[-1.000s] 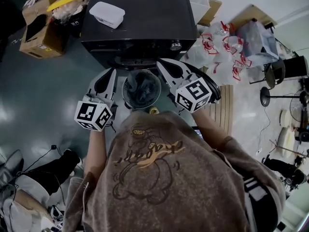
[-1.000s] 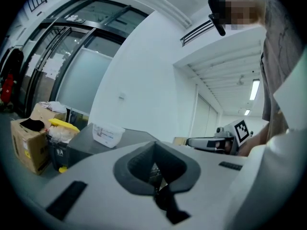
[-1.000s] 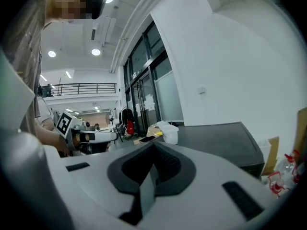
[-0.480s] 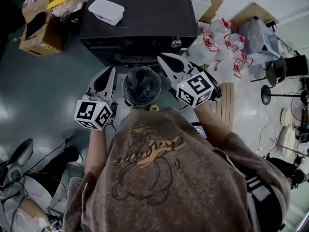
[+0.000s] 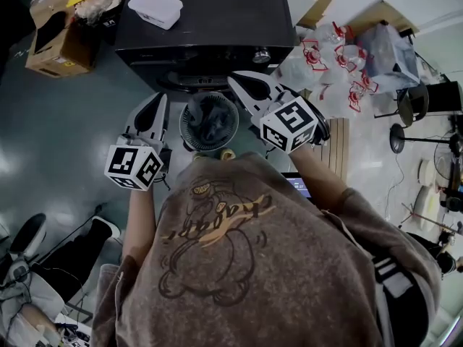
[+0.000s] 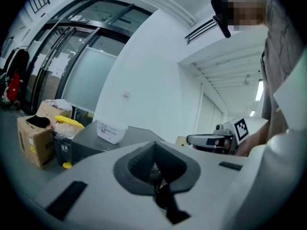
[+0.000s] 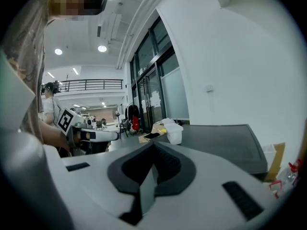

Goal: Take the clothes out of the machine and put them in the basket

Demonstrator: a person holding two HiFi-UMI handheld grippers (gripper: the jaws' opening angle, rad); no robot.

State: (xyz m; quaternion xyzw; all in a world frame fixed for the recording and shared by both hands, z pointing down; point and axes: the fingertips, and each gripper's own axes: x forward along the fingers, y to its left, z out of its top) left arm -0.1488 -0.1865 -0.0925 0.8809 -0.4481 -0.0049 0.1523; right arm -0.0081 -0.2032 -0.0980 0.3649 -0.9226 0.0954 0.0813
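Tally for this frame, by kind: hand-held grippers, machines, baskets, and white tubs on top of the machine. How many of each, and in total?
Hand-held grippers: 2, the left hand-held gripper and the right hand-held gripper
Black machine: 1
Basket: 1
White tub: 1
Total: 5

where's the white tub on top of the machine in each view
Head view: tub upper left, on the machine.
Left gripper view: tub left of centre, mid-height.
Right gripper view: tub just right of centre.
Shared landmark: the dark machine top under it.
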